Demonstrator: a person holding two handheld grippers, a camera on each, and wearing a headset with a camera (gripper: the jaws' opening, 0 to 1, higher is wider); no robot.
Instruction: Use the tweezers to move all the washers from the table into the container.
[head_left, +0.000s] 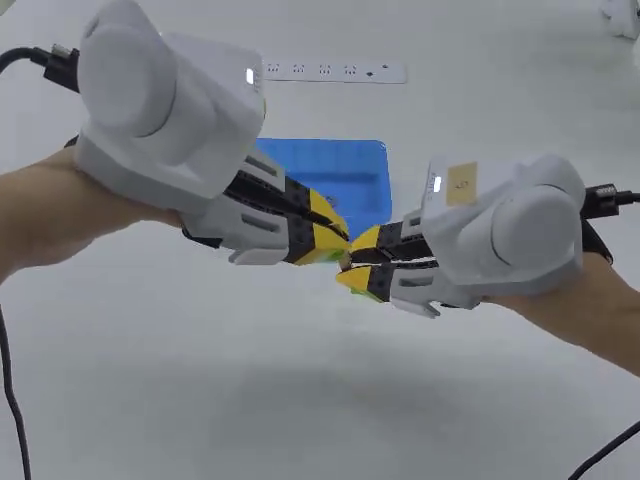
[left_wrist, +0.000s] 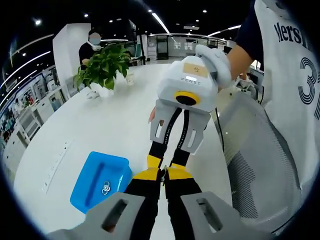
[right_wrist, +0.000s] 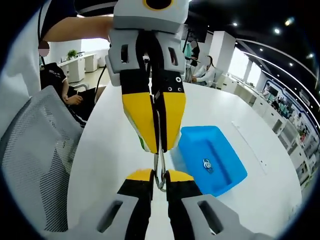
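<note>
Over the white table, my left gripper (head_left: 336, 243) and right gripper (head_left: 352, 272) meet tip to tip, just in front of the blue container (head_left: 352, 172). Thin metal tweezers (right_wrist: 159, 162) run between them, one end inside each pair of yellow-tipped jaws. In the right gripper view my right gripper (right_wrist: 160, 177) is shut on the tweezers' rounded end, and the left gripper (right_wrist: 157, 142) comes down from the top, shut on the other end. The left gripper view has my left gripper (left_wrist: 163, 176) shut against the right gripper (left_wrist: 163, 165). Washers (right_wrist: 207, 164) lie in the container (left_wrist: 97, 172).
A white power strip (head_left: 335, 71) lies on the table beyond the container. A potted plant (left_wrist: 102, 67) stands at the table's far end. A grey mesh chair (right_wrist: 35, 150) sits beside the table. Other people sit and stand in the background.
</note>
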